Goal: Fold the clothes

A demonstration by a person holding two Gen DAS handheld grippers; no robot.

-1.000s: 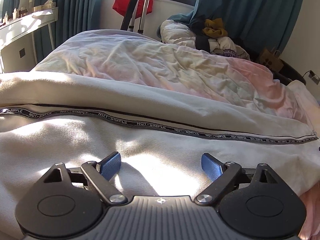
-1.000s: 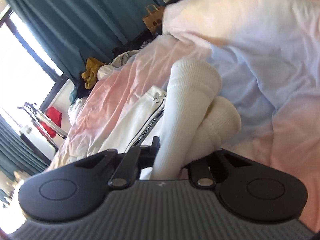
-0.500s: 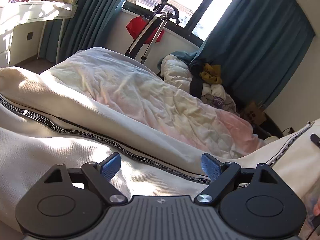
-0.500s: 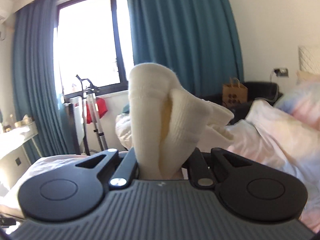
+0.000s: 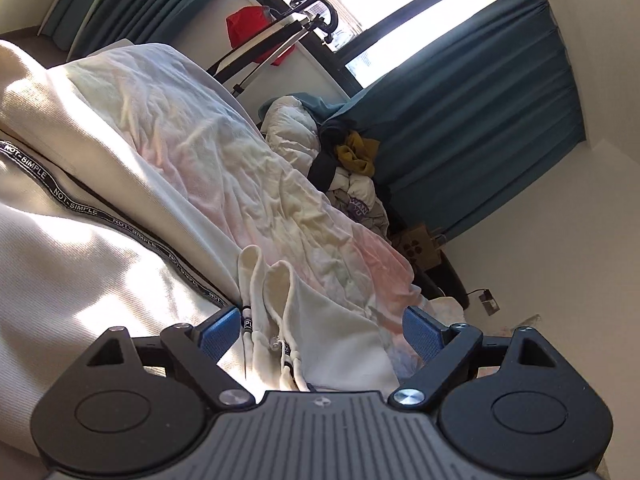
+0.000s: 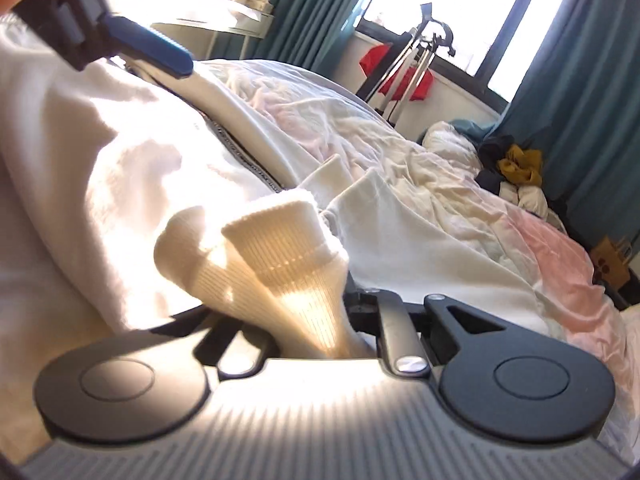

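Note:
A cream garment [image 5: 80, 264] with a black "NOT-SIMPLE" tape stripe lies across the bed. My left gripper [image 5: 318, 332] is open just above it, its blue pads either side of the garment's ribbed ends [image 5: 276, 292]. The garment also shows in the right wrist view [image 6: 100, 184]. My right gripper [image 6: 296, 320] is shut on the garment's ribbed cuff [image 6: 280, 248], which bunches up between the jaws. A blue finger [image 6: 148, 46] of the left gripper shows at the upper left of the right wrist view.
A rumpled white and pink duvet [image 5: 224, 156] covers the bed. A heap of clothes [image 5: 352, 164] lies at the far end by teal curtains [image 5: 460, 120]. A metal stand with a red cloth [image 5: 256, 28] stands under the window. A paper bag [image 5: 418, 244] sits on the floor.
My right gripper has swung down with the cuff to the garment on the bed. My left gripper has tilted and moved along the stripe to the garment's ribbed ends.

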